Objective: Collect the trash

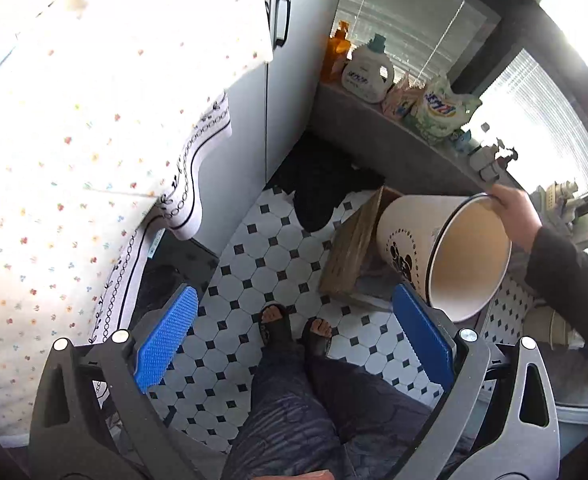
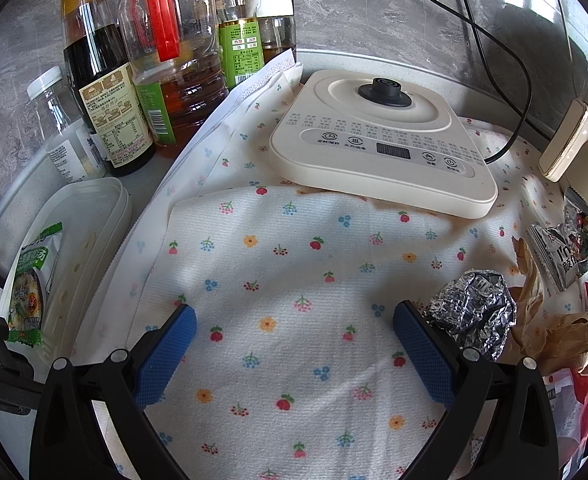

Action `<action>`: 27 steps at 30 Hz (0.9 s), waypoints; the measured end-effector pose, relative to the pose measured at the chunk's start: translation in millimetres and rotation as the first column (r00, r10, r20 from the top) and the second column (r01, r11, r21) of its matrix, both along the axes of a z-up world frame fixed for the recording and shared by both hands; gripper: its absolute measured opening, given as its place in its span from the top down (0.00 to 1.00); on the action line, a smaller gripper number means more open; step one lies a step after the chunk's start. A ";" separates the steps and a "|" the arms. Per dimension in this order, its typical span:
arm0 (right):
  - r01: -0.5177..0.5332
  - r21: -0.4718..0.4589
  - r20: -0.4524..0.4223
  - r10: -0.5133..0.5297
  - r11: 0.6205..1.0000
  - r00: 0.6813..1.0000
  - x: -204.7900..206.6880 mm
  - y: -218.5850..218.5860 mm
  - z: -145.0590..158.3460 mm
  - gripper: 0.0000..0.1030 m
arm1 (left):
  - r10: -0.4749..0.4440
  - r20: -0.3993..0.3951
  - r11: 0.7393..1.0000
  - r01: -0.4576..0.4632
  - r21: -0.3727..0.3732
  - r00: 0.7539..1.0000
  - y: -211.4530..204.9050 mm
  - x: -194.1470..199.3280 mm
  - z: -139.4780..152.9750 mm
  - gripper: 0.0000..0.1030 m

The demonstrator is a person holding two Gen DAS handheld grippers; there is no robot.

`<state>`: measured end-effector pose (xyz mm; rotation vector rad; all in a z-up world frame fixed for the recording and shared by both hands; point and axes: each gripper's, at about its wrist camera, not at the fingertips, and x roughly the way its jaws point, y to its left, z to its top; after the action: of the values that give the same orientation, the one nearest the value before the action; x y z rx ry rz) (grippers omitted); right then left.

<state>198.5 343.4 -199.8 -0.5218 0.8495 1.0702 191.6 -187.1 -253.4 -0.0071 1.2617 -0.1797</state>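
Crinkled shiny foil ball (image 2: 471, 312); textured floral cloth (image 2: 294, 264); glossy plastic bin (image 1: 441, 252).

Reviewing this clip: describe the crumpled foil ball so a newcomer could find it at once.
On the flower-print cloth, look in front of the cream appliance base, toward the right edge where the trash lies. The foil ball sits just outside the right gripper; it alone is shiny silver, beside brown paper and printed wrappers.

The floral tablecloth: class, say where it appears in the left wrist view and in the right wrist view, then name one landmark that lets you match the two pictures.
Left wrist view: the floral tablecloth fills the left side, hanging over the table edge above the tiled floor.
Right wrist view: it fills the centre and bottom, lying under the white appliance base, with the crumpled foil ball on it at right.
Shared landmark: the cloth's small flower print.
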 end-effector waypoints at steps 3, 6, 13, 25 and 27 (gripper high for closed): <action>0.000 0.000 0.000 0.000 1.000 1.000 0.4 -0.5 -0.6 0.07 | 0.036 0.064 0.999 -0.035 -0.023 0.997 2.8 -3.7 31.3 0.06; 0.000 0.000 0.000 0.000 1.000 1.000 0.3 -0.5 -0.6 0.07 | 0.061 0.127 0.998 -0.056 -0.043 0.990 4.9 -8.6 54.6 0.06; 0.000 0.000 0.000 0.000 1.000 1.000 0.3 -0.6 -0.5 0.07 | 0.085 0.179 0.996 -0.077 -0.053 0.980 15.2 -13.0 75.1 0.06; 0.001 0.000 0.000 -0.001 1.000 1.000 0.2 -0.7 -0.5 0.07 | 0.041 0.248 0.998 -0.027 -0.062 0.968 12.5 -14.6 91.5 0.06; 0.001 0.000 0.000 -0.001 1.000 1.000 0.1 -0.5 -0.3 0.07 | 0.050 0.244 0.997 -0.036 -0.062 0.968 16.6 -18.1 90.2 0.06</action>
<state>198.6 342.8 -200.1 -0.5215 0.8491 1.0695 173.5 -170.5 -163.2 -0.0594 1.0079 -0.1736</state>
